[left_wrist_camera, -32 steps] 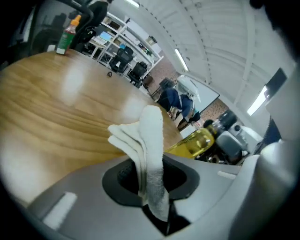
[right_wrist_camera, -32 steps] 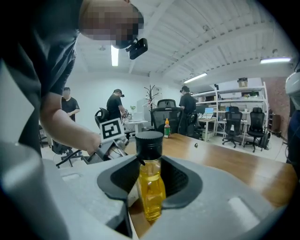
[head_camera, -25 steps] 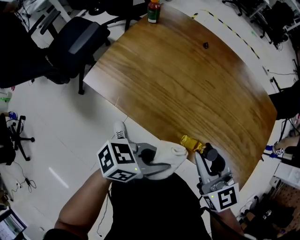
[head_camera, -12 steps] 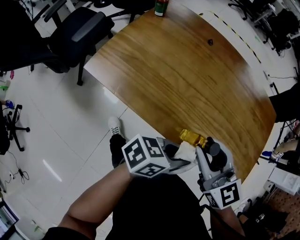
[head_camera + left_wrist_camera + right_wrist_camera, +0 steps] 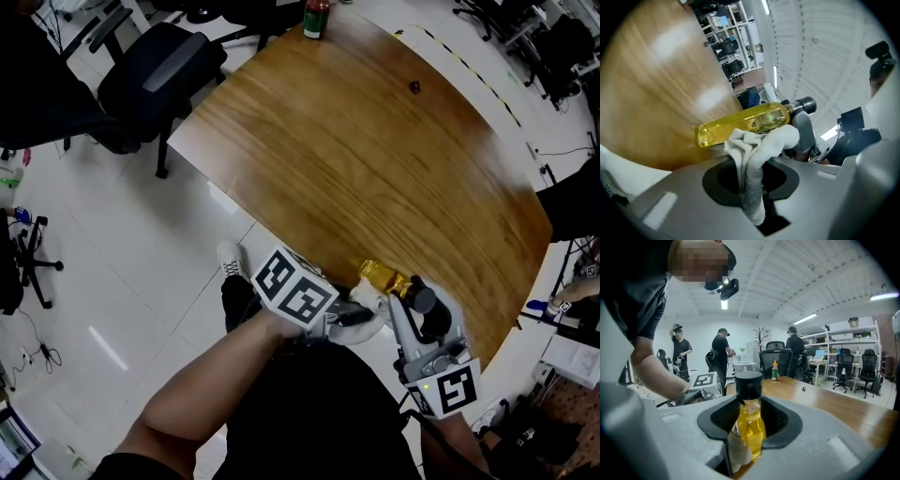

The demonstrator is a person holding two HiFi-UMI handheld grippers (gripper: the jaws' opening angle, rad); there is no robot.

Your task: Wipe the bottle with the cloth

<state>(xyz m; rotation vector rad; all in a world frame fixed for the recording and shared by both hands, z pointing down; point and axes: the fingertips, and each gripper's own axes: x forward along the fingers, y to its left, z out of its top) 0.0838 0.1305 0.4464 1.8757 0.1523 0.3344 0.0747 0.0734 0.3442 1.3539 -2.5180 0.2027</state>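
The right gripper is closed on the bottle. Its jaws press the yellow body from both sides, and the black cap is above them in the right gripper view. In the head view the bottle is held in the air over the near edge of the table, just in front of the person.

The left gripper is closed on the cloth. The white cloth stands up from between its jaws, and the bunched top of it lies against the side of the bottle. In the head view the cloth is between the left gripper and the right gripper, touching the bottle.
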